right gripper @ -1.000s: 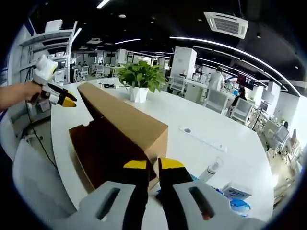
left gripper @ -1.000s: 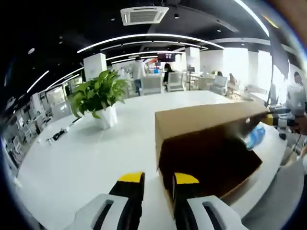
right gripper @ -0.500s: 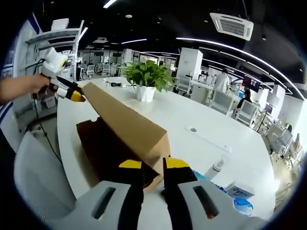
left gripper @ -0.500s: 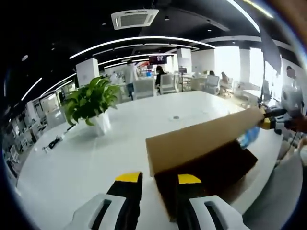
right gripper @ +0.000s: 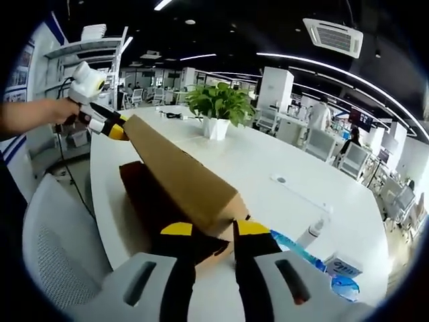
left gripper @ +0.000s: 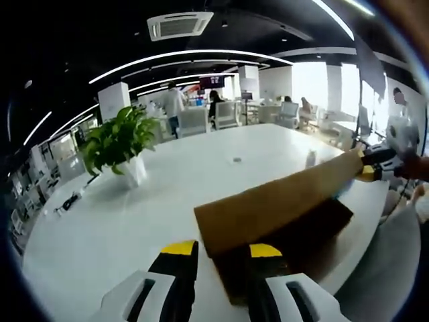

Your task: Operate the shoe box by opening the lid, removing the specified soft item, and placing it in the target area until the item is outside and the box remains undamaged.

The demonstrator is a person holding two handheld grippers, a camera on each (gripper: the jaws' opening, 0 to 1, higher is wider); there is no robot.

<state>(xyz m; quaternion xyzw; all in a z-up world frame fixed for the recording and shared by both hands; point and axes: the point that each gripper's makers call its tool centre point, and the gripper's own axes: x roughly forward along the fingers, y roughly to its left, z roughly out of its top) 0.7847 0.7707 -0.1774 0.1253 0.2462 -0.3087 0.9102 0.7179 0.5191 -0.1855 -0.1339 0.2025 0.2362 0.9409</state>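
brown cardboard shoe box (left gripper: 295, 231) lies on the white surface (left gripper: 134, 215), its long tan cardboard lid (right gripper: 181, 178) raised at a slant with one end at each tool. the left tool (left gripper: 222, 249) stands with its yellow-tipped jaws a little apart at the lid's near corner, and the right tool (right gripper: 209, 229) likewise at the other end; whether either pinches the lid i cannot tell. green potted plant in a white pot (left gripper: 120, 144) stands well apart from the box.
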